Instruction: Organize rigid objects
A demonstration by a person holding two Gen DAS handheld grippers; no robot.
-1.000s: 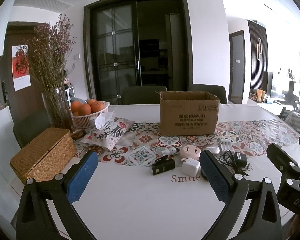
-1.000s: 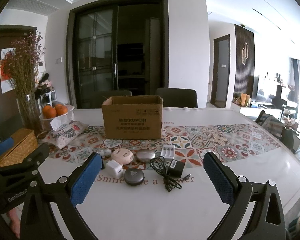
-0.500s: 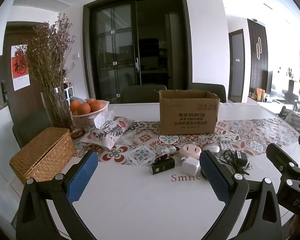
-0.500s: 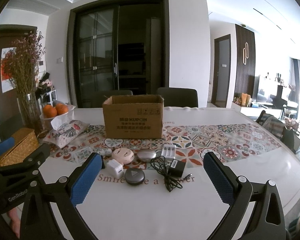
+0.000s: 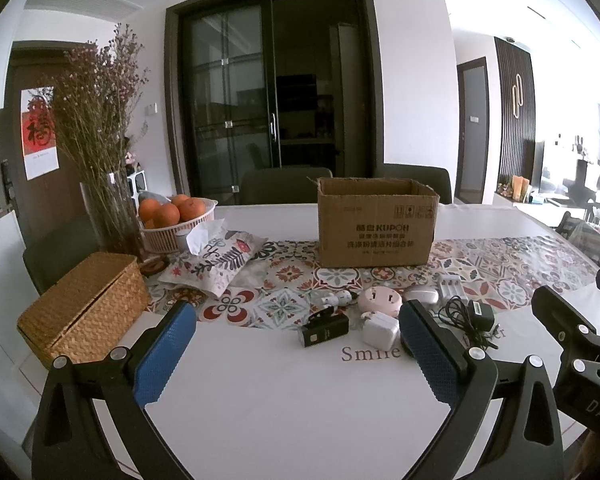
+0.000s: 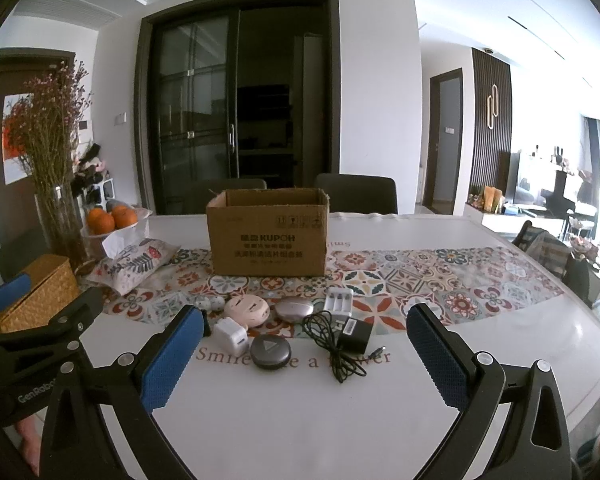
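Both grippers, left (image 5: 296,344) and right (image 6: 300,348), jaws wide, empty. Gadgets at 12 o'clock before box (image 6: 267,232). White plug (image 6: 231,336): light, stiff, slick; pinch flat sides. Cable (image 6: 332,344) floppy.

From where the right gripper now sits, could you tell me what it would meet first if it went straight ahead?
Probably the round dark puck, lying nearest between the open right gripper fingers; depth is uncertain.
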